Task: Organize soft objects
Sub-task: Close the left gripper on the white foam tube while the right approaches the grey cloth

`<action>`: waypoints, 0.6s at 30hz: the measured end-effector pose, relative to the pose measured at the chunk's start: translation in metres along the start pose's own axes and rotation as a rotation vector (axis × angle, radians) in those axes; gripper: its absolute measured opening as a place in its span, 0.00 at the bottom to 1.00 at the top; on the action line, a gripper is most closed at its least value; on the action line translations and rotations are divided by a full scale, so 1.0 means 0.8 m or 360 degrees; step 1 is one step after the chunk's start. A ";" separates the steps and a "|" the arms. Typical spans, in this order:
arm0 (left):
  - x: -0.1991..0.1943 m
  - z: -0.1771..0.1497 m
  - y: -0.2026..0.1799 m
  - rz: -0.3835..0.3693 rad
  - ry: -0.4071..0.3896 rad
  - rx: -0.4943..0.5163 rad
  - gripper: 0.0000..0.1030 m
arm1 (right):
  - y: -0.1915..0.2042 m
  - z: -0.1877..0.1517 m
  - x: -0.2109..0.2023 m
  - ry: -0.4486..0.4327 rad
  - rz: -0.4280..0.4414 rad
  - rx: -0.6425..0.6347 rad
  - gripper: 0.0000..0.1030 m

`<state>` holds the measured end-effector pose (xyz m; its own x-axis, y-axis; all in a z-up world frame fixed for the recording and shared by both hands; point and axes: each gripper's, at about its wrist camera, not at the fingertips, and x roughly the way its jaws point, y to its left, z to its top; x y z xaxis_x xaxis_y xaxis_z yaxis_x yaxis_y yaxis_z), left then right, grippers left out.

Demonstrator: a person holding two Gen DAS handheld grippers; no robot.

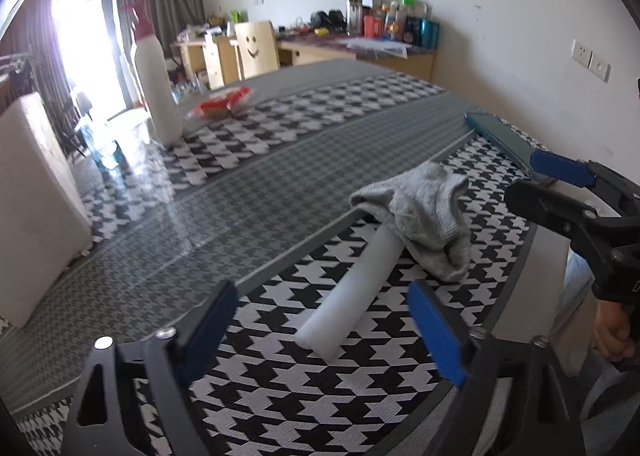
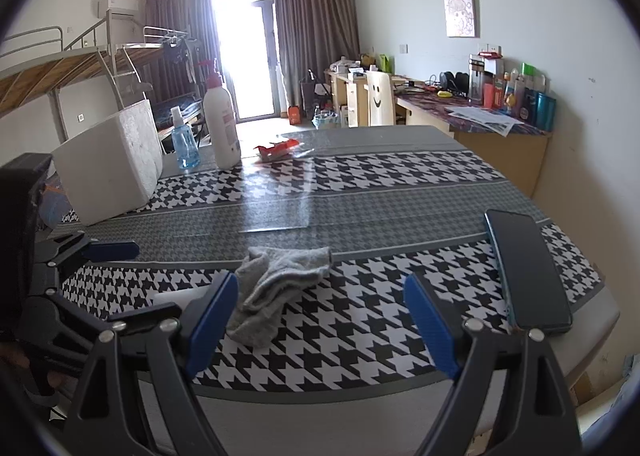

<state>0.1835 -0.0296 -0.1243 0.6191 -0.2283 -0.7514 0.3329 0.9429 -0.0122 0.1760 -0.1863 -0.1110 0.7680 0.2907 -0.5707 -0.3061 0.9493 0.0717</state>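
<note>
A grey sock (image 1: 424, 216) lies crumpled on the houndstooth table (image 1: 280, 184), draped over the far end of a white cylinder (image 1: 348, 292). My left gripper (image 1: 324, 332) is open, and the cylinder's near end lies between its blue fingers with a gap on each side. From the right wrist view the sock (image 2: 276, 284) sits just ahead of my right gripper (image 2: 324, 320), which is open and holds nothing. The sock is close to that gripper's left finger. One blue finger of the right gripper (image 1: 560, 168) reaches in from the right, beyond the sock.
A dark phone (image 2: 524, 268) lies at the table's right edge. At the back left stand a white foam box (image 2: 112, 172), a blue spray bottle (image 2: 184, 144) and a white lotion bottle (image 2: 220, 120), with a red wrapper (image 2: 276, 148) beside them.
</note>
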 end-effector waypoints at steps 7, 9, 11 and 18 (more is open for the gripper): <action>0.016 -0.004 -0.009 0.0019 0.0066 0.0074 0.81 | -0.002 0.000 0.008 0.0029 0.0020 0.0014 0.85; 0.019 -0.004 -0.009 0.0009 0.0076 0.0083 0.80 | -0.003 0.000 0.011 0.0044 0.0024 0.0024 0.85; 0.022 -0.005 -0.011 0.0008 0.0084 0.0099 0.73 | -0.004 -0.001 0.015 0.0058 0.0027 0.0032 0.85; 0.024 0.002 -0.013 -0.0089 0.0068 0.0128 0.35 | -0.008 -0.003 0.019 0.0078 0.0044 0.0050 0.85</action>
<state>0.1926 -0.0444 -0.1376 0.5674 -0.2678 -0.7787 0.4231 0.9061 -0.0032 0.1879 -0.1880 -0.1222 0.7306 0.3112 -0.6077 -0.3081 0.9446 0.1132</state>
